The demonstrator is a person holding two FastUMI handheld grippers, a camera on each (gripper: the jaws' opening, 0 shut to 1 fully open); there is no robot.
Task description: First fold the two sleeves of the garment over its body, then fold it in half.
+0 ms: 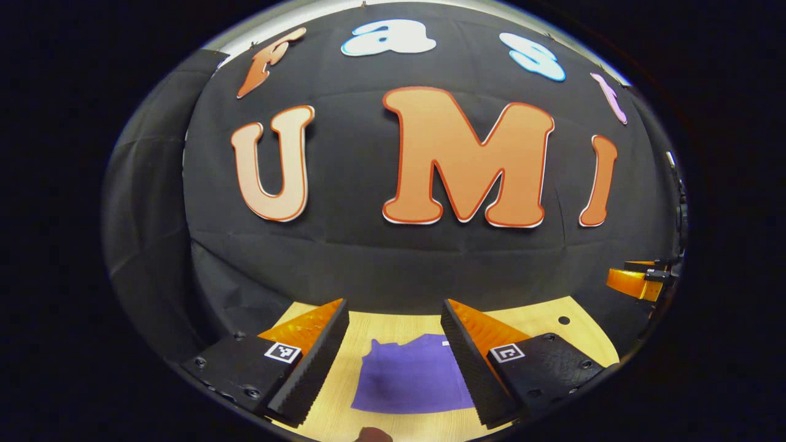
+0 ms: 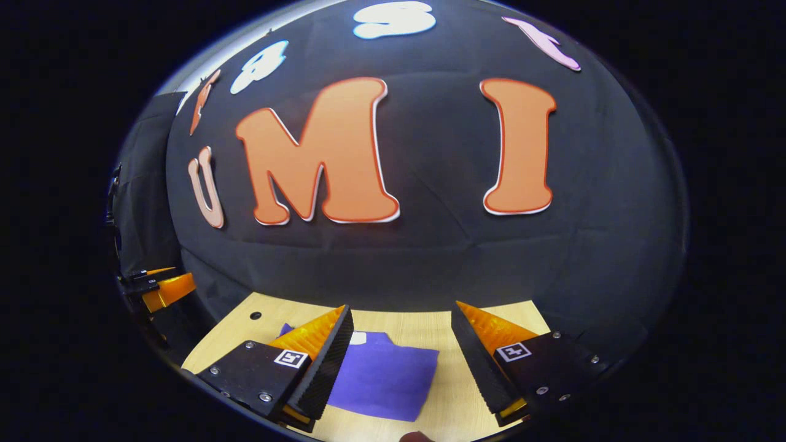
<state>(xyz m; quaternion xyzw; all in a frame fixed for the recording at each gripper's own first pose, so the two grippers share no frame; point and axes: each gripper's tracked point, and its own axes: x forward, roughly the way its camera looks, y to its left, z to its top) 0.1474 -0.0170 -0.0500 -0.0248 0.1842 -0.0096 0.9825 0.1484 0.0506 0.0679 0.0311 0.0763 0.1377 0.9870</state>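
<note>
Wooden surface [image 1: 552, 325] carries the purple garment [image 1: 408, 374], lying at 6 o'clock as a compact flat rectangle; folding looks finished. Left hand-held gripper [image 1: 393, 362] and right hand-held gripper [image 2: 399, 362] both hover apart, holding nothing.

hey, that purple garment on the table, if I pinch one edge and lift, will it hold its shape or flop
The purple garment lies flat and thin against the wooden table, so it would probably droop rather than hold its shape. It looks light, so one pinch should likely lift it. Being loose cloth, a push would probably bunch it instead of sliding it whole.
</note>
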